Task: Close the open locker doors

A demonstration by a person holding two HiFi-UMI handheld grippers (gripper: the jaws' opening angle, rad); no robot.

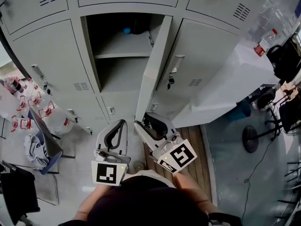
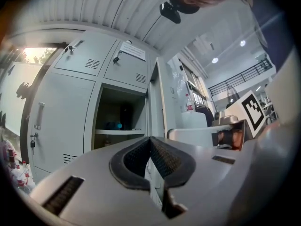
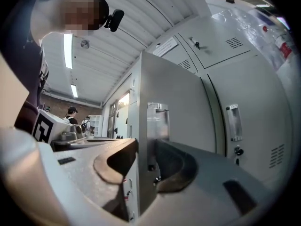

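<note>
One grey locker door stands open towards me, and its compartment with a shelf is exposed. My right gripper sits at the door's lower free edge. In the right gripper view the door fills the gap between the jaws, and my right gripper is shut on its edge. My left gripper hangs shut and empty just left of the door, below the open compartment. From my left gripper, the open compartment and the door's edge show ahead.
Closed lockers surround the open one. A white covered table with a bottle stands at right. A chair with cloth is at left. Wooden boards lie below the lockers. A small blue object sits on the upper shelf.
</note>
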